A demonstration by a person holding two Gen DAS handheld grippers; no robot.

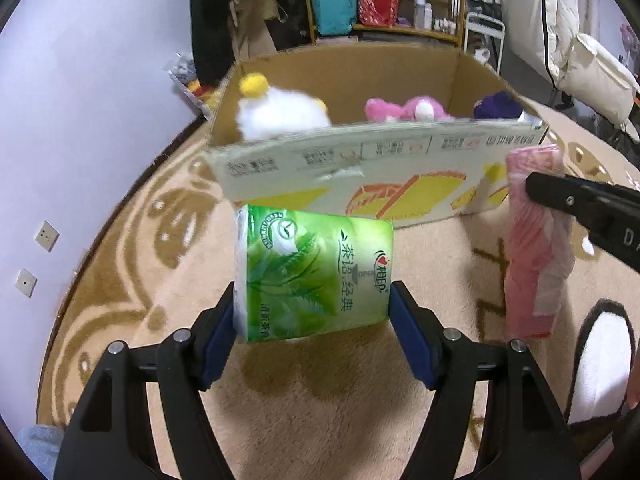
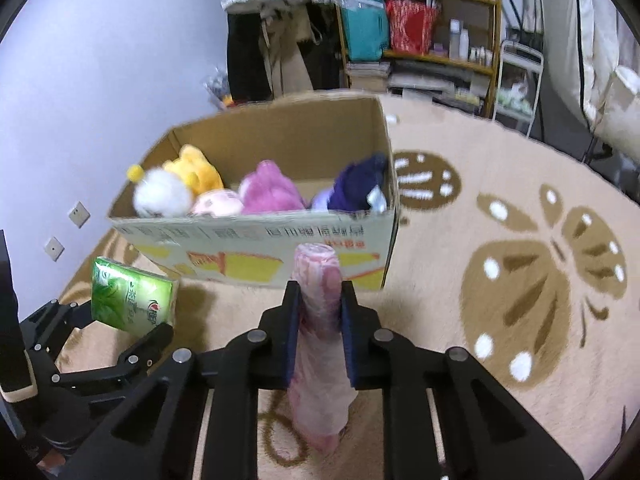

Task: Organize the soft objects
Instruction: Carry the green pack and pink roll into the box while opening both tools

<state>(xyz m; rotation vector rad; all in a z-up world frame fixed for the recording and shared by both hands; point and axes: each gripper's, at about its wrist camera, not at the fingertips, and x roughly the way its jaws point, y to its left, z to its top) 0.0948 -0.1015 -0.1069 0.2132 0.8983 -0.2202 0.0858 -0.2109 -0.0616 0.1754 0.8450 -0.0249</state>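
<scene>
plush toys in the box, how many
5: white plush at left, yellow plush behind it, pale pink plush, bright pink plush in the middle, purple plush at right. More may lie hidden below.

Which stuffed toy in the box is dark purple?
The purple plush, tucked in the cardboard box's right corner. The others beside it are pink, yellow and white.

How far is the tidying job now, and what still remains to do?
Done: several plush toys, such as the white one, the pink one and the purple one, already lie in the cardboard box. In hand: the left gripper holds a green tissue pack, and the right gripper holds a pink roll, both in front of the box. Left: putting both inside.
</scene>
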